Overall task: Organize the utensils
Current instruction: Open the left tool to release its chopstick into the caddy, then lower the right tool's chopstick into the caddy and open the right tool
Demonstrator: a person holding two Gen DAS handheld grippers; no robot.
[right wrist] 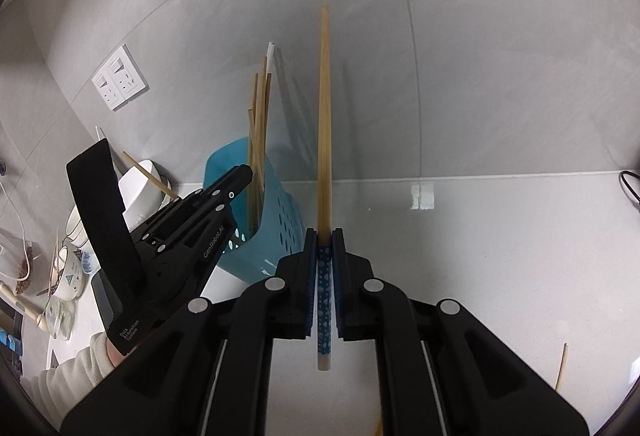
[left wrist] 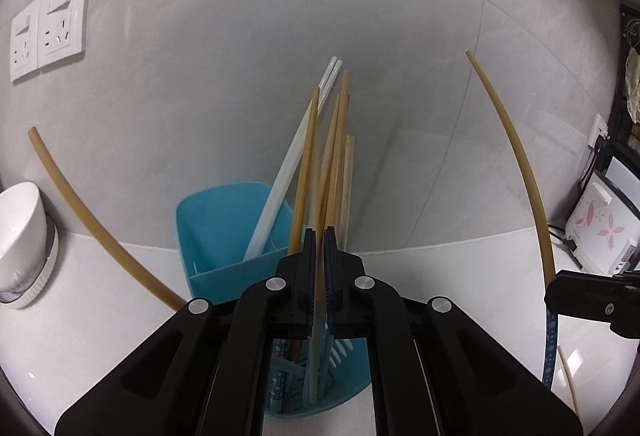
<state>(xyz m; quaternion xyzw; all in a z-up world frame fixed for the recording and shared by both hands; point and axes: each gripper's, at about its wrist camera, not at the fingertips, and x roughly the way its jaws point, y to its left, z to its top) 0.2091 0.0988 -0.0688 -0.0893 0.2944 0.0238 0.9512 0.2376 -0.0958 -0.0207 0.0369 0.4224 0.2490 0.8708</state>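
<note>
A blue plastic utensil holder stands on the white counter against the grey wall and holds several wooden chopsticks and two white ones. My left gripper is right over the holder, shut on one pale chopstick that reaches down into it. My right gripper is shut on a chopstick with a blue dotted handle, held upright to the right of the holder. That chopstick also shows in the left wrist view. The left gripper shows in the right wrist view.
A white bowl sits at the left on the counter. Wall sockets are up left. A white appliance stands at the right. Loose chopsticks lie on the counter at the right. Dishes and cups crowd the far left.
</note>
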